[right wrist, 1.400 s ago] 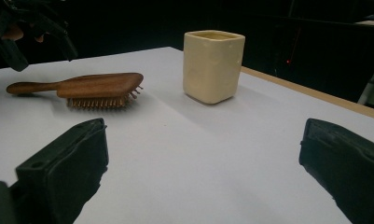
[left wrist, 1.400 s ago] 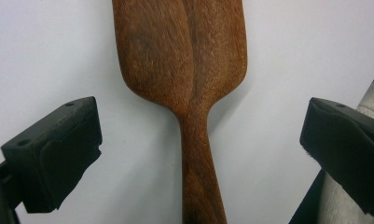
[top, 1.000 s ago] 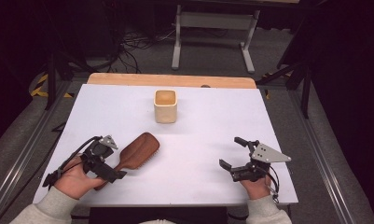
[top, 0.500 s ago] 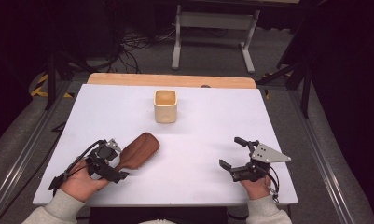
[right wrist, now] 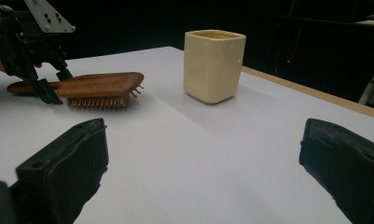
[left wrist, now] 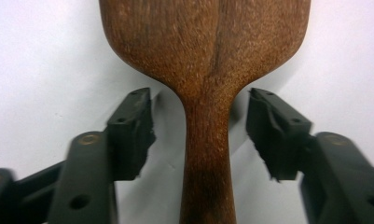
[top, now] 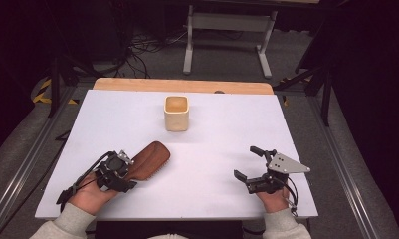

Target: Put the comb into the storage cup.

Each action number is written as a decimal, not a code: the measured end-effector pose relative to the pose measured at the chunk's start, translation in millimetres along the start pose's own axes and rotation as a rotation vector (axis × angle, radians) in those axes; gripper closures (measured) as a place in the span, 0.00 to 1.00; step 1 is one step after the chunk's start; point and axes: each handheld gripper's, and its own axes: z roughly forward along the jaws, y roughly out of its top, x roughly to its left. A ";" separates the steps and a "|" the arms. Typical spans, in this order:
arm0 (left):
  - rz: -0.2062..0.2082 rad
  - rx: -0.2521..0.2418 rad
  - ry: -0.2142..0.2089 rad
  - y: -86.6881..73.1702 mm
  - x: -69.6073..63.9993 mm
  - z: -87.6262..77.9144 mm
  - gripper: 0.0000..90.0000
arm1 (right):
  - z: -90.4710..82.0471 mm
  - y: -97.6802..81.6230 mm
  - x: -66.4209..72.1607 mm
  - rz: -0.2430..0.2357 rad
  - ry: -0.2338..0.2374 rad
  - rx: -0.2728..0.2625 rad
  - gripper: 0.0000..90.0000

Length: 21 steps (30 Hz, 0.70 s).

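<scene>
1. One wooden hairbrush (top: 148, 160) lies bristles down on the white worktop (top: 222, 129), in the near left part of it, with its handle pointing toward the person's left hand (top: 87, 196).
2. One cream cup (top: 176, 113), square with rounded corners, stands upright near the far middle of the worktop, well apart from the hairbrush.
3. There are two grippers, one in each hand.
4. The left gripper (top: 125, 172) sits over the hairbrush's handle. In the left gripper view the narrow handle (left wrist: 208, 154) runs up between the two jaws, with white worktop showing on both sides of it, so the pads (left wrist: 131, 130) are not pressing on the wood. The jaws have just been closing, with the handle between them, and stand apart.
5. The right gripper (top: 246, 163) rests at the near right of the worktop, well apart from both the hairbrush and the cup. Its jaws are spread wide with nothing between them; the right gripper view looks across bare worktop between them.
6. In the right gripper view the hairbrush (right wrist: 100, 88) shows its short bristles touching the worktop, with the left gripper (right wrist: 51, 88) at its handle end, and the cup (right wrist: 214, 65) stands to the right of it.
7. Two sleeves of a light grey top show at the near edge.
</scene>
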 end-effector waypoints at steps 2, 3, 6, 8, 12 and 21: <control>-0.003 0.000 0.002 0.6 -0.9 -0.7 0.59 | 0.0 0.0 0.1 -0.001 0.000 0.000 0.02; -0.003 -0.001 0.001 0.8 -1.1 -0.8 0.63 | 0.0 0.0 0.1 -0.001 0.000 0.000 0.02; -0.001 0.000 0.005 1.4 -2.5 -1.1 0.76 | 0.1 0.0 0.3 -0.002 0.001 0.001 0.02; 0.003 0.009 0.002 1.3 -1.4 -1.7 0.79 | 0.2 -0.1 0.3 -0.002 0.001 0.002 0.02; 0.013 0.002 0.010 0.5 -2.1 -1.6 0.80 | 0.3 0.0 0.7 -0.002 0.002 0.000 0.02; 0.028 -0.005 0.010 -1.1 -3.2 -2.1 0.81 | 0.4 -0.2 0.3 -0.001 0.002 0.004 0.02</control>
